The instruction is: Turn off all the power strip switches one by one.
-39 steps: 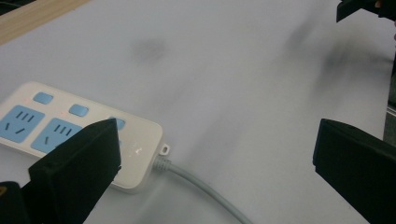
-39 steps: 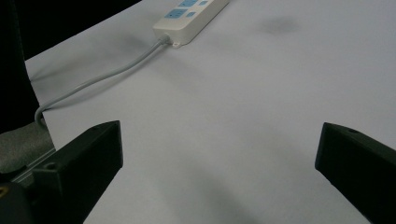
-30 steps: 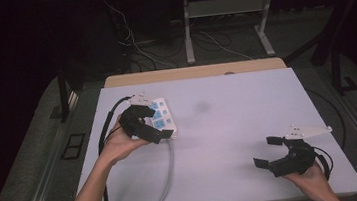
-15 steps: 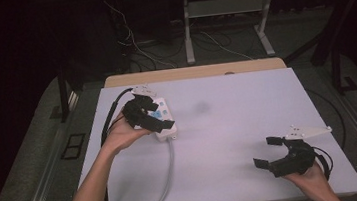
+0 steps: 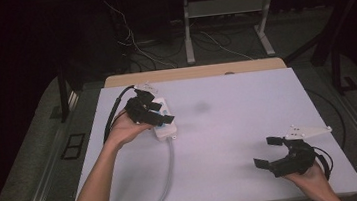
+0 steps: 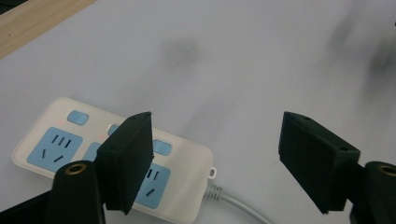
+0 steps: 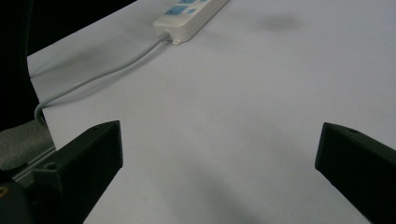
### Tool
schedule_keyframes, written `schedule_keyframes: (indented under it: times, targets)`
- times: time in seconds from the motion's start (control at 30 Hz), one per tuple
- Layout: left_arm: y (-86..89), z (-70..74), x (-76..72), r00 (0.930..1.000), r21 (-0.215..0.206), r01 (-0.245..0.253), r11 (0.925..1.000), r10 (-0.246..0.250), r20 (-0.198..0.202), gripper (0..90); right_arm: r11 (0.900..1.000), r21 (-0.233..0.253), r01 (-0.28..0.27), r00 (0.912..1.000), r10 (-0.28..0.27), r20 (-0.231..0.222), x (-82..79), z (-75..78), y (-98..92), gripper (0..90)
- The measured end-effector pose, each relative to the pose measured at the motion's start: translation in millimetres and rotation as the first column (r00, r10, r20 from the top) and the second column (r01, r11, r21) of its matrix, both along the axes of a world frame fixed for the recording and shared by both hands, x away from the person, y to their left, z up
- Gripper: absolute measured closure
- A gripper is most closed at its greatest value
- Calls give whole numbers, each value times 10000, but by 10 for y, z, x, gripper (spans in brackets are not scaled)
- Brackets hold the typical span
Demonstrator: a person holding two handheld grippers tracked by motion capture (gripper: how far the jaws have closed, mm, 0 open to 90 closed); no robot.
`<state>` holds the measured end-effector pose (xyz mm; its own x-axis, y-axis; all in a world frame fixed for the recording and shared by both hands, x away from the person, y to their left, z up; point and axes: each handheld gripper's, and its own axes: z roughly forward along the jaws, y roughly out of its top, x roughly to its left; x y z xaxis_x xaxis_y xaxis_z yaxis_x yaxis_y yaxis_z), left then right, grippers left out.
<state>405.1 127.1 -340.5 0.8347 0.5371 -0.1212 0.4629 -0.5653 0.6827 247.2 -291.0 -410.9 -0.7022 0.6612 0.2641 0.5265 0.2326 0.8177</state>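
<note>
We held the left tool [image 5: 160,111], jaws apart, over the power strip [image 6: 116,158]; the right tool [image 5: 272,152], spread wide, hovered well away from it.

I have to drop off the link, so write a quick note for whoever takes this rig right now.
Left claw: open, hovering over the cord end of the white power strip, holding nothing.
Right claw: open, idle near the table's front right, away from the strip.
Power strip: flat at the table's back left, grey cord trailing off the front edge.
Done: nothing gripped yet.
Left: probably close on the strip.
</note>
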Motion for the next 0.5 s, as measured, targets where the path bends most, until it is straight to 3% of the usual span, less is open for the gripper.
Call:
schedule_keyframes:
  times: [0.13,0.43,0.5]
  targets:
    - [-9,-37,28,10000,40,60,10000,-60,29,328,10000,3,-27,10000,27,-10,-1,-2,3,7]
    - [-19,-106,91,9998,-29,-129,9999,130,124,596,10000,9,-21,10000,21,63,-1,0,7,7]
    - [-26,-123,107,9999,-48,-158,9999,158,51,620,10000,8,-17,10000,17,69,0,0,7,7]
